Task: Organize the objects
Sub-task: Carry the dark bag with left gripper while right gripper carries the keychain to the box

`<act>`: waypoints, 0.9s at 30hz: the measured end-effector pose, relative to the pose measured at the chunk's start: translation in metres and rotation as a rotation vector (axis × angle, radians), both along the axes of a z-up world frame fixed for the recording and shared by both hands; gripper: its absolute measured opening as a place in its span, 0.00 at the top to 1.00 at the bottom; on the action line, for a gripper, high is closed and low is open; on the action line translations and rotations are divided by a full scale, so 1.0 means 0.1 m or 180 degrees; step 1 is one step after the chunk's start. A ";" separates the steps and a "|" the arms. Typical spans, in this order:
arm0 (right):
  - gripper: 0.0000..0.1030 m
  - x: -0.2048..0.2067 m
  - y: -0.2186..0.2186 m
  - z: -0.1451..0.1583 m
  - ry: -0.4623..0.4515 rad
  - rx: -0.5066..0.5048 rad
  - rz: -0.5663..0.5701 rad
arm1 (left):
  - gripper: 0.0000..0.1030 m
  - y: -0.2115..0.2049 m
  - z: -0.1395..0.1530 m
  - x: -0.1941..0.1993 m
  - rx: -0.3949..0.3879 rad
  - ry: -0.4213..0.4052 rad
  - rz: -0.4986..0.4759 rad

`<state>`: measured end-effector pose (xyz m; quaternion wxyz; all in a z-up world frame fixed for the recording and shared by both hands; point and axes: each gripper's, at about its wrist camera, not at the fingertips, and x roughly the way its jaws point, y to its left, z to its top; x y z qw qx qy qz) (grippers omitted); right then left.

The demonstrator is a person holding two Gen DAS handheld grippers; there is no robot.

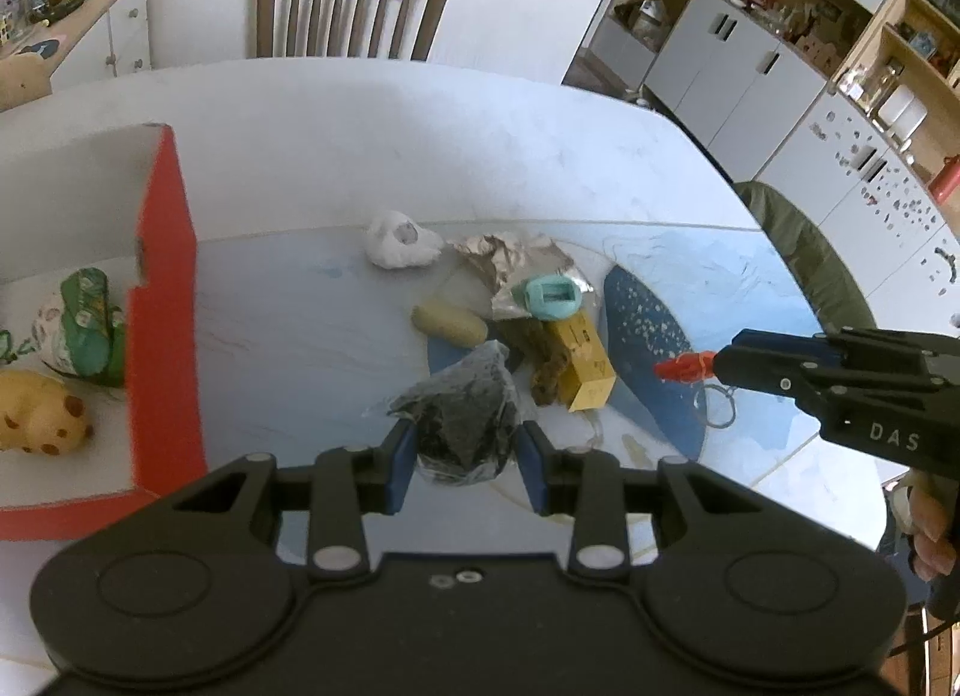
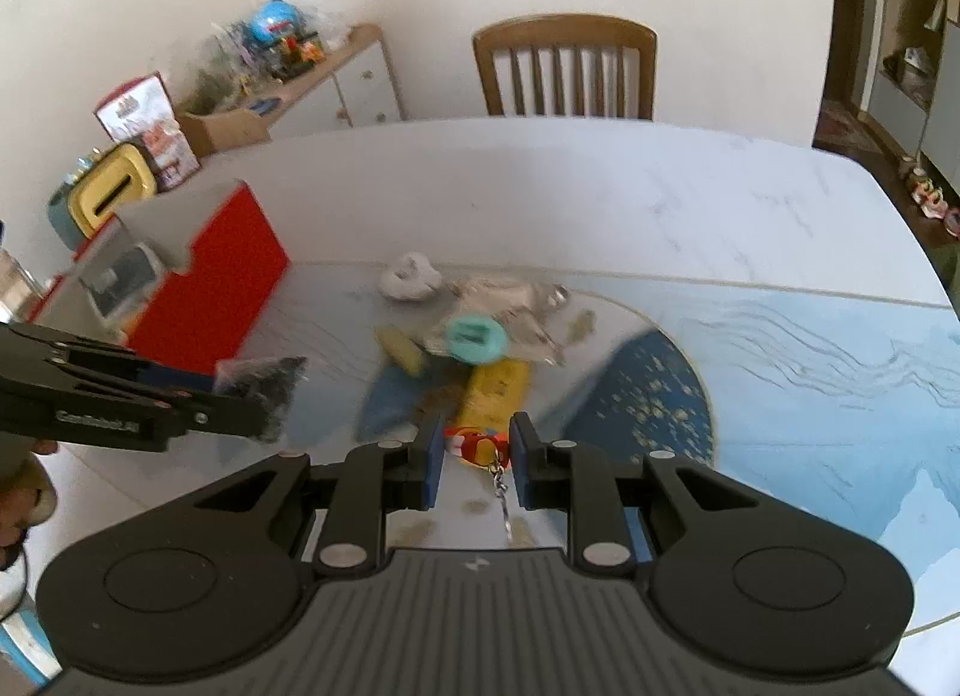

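My left gripper (image 1: pixel 467 444) is shut on a dark plastic-wrapped bundle (image 1: pixel 465 417) and holds it above the table; the bundle also shows in the right wrist view (image 2: pixel 264 390). My right gripper (image 2: pixel 477 447) is shut on a red-orange keychain figure (image 2: pixel 477 444) whose chain hangs down; the figure also shows in the left wrist view (image 1: pixel 684 366). A pile lies on the blue mat: a teal round piece (image 1: pixel 552 295), a yellow block (image 1: pixel 585 363), crumpled foil (image 1: pixel 510 258), a pale oval piece (image 1: pixel 449 324) and a white lump (image 1: pixel 399 240).
A red-walled open box (image 1: pixel 165 300) stands at the left, holding a green-and-white packet (image 1: pixel 81 324) and a yellow spotted toy (image 1: pixel 39 414). A wooden chair (image 1: pixel 351 6) stands at the table's far side. Cabinets line the walls.
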<state>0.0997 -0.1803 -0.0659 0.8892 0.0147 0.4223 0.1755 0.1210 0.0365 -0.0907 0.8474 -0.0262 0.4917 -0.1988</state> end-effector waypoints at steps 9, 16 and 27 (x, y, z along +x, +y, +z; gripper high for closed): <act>0.78 0.00 0.49 0.33 -0.0105 -0.0003 0.0093 | 0.66 0.39 0.29 0.01 -0.0063 -0.0157 -0.0001; 0.78 0.04 0.95 0.52 -0.0246 -0.0038 0.0224 | 0.66 0.78 0.44 0.11 -0.0044 -0.0174 0.0074; 0.78 0.22 1.75 0.71 -0.0348 0.0033 0.0451 | 0.66 1.49 0.63 0.30 0.0003 -0.0277 0.0281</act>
